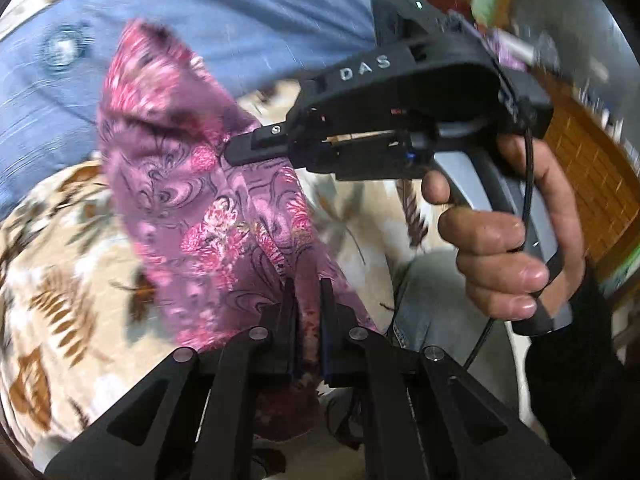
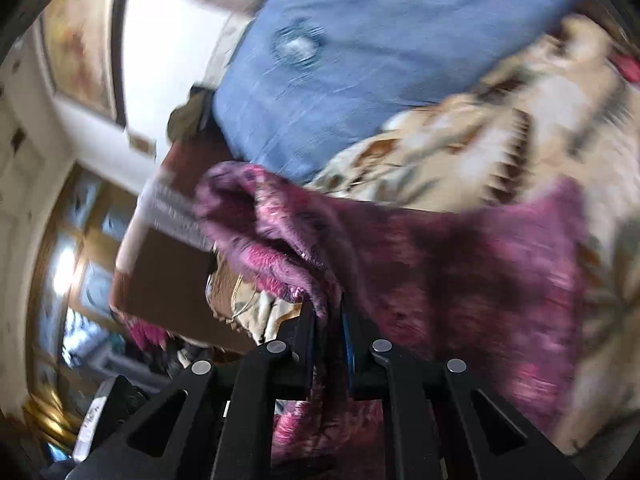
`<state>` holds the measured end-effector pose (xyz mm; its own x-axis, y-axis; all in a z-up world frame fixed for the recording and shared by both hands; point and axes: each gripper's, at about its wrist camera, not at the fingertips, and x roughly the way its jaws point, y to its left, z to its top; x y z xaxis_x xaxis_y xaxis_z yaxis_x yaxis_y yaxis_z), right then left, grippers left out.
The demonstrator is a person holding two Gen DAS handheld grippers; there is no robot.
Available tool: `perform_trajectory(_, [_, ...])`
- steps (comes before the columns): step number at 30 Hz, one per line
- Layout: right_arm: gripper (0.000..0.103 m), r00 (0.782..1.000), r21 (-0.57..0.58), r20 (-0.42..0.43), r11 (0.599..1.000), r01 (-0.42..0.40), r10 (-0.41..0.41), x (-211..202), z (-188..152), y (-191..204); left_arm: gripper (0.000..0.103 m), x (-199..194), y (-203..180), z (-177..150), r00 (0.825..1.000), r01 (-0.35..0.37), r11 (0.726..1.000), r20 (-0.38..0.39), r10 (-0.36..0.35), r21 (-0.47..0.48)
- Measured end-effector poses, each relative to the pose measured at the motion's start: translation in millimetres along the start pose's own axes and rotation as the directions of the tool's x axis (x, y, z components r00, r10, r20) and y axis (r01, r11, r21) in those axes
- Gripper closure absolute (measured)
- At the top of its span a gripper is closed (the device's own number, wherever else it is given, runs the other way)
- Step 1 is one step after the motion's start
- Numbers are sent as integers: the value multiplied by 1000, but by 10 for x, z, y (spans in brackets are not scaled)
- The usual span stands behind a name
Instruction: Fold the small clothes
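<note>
Above a leaf-print blanket (image 1: 68, 280), both grippers, left (image 1: 306, 288) and right (image 2: 327, 312), pinched the cloth (image 1: 192, 184) aloft; next, probably laying it flat.

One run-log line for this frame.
left gripper: shut on pink floral garment | right gripper: shut on garment | garment lifted above patterned blanket

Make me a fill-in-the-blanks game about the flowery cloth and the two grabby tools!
1. Both tools grip the same pink flowery ____.
2. The cushion behind the pink flowery cloth is colored ____.
3. The left tool and the right tool are both ____ on the cloth.
4. In the left view, the white letters on the right tool's body read ____.

Missing words: cloth; blue; shut; DAS
</note>
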<state>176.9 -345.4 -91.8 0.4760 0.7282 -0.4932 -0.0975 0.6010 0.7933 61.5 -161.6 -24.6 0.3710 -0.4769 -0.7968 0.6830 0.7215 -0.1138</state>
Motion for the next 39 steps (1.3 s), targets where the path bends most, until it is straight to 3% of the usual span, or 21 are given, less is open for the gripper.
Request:
perform_trajectory(5, [92, 998, 146, -17, 987, 65, -63, 59, 42, -1024, 96, 989, -244, 25, 979, -41, 999, -198, 44, 22])
perform_trajectory(7, [91, 995, 180, -28, 979, 97, -93, 153, 22, -1248, 92, 1086, -243, 22, 972, 6, 1000, -236, -10, -17])
perform_trajectory(10, [84, 997, 210, -1, 975, 71, -72, 34, 9, -1375, 68, 921, -220, -6, 960, 124, 990, -245, -137, -65])
perform_trajectory(11, [78, 995, 175, 22, 980, 93, -98, -48, 21, -1309, 63, 807, -201, -17, 957, 165, 984, -231, -178, -74])
perform_trajectory(12, [63, 991, 147, 45, 982, 122, -129, -126, 28, -1243, 62, 673, -174, -32, 960, 181, 981, -204, -193, -74])
perform_trajectory(14, [46, 978, 98, 105, 981, 169, -179, -301, 26, -1115, 55, 446, -33, -78, 972, 177, 981, -143, -186, -77])
perform_trajectory(16, [46, 977, 74, 136, 985, 153, -162, -408, 13, -1044, 54, 335, 111, -121, 983, 151, 983, -91, -160, -103])
perform_trajectory(19, [46, 970, 41, 181, 987, 156, -161, -517, 110, -898, 55, 489, 139, -143, 984, 124, 987, -114, -135, -98])
perform_trajectory(22, [47, 955, -1, 173, 970, 243, -239, -354, 361, -743, 55, 749, 7, -117, 976, 164, 986, -140, -166, -28])
perform_trajectory(24, [67, 935, -47, 173, 946, 321, -309, -243, 469, -676, 59, 941, -144, -241, 969, 132, 991, -213, -123, 27])
perform_trajectory(25, [73, 920, -37, 162, 929, 368, -358, -180, 515, -681, 63, 1023, -157, -300, 969, 111, 993, -227, -99, 39])
perform_trajectory(26, [87, 903, -17, 144, 912, 410, -404, -125, 555, -728, 64, 1093, -154, -367, 968, 94, 994, -237, -80, 49])
perform_trajectory(27, [93, 878, -11, 128, 884, 467, -462, -40, 598, -787, 65, 1135, -151, -422, 968, 85, 995, -242, -68, 59])
perform_trajectory(29, [93, 816, 3, 113, 821, 571, -568, 134, 682, -935, 65, 1122, -155, -480, 974, 75, 994, -221, -57, 74])
perform_trajectory(32, [94, 817, -3, 35, 817, 576, -576, 340, 718, -1113, 65, 909, -108, -432, 965, 118, 991, -243, -99, 64])
perform_trajectory(33, [91, 823, -14, 55, 824, 567, -565, 267, 693, -1033, 65, 671, 3, -362, 972, 148, 988, -192, -138, 36])
perform_trajectory(34, [90, 843, -30, 97, 845, 534, -529, 130, 650, -909, 61, 512, 123, -319, 978, 155, 988, -140, -151, 12])
perform_trajectory(35, [81, 863, -33, 126, 868, 496, -489, -10, 596, -814, 47, 262, 340, -257, 984, 164, 985, -58, -167, -44])
perform_trajectory(36, [52, 880, -23, 149, 888, 458, -450, -150, 540, -765, 41, 136, 504, -215, 984, 174, 981, -16, -176, -89])
perform_trajectory(38, [18, 903, 7, 213, 925, 380, -373, -395, 442, -724, 34, -29, 932, -118, 984, 180, 963, 46, -174, -201])
perform_trajectory(39, [18, 909, 21, 221, 934, 357, -353, -438, 443, -736, 34, -10, 1175, -28, 990, 141, 956, 48, -133, -259])
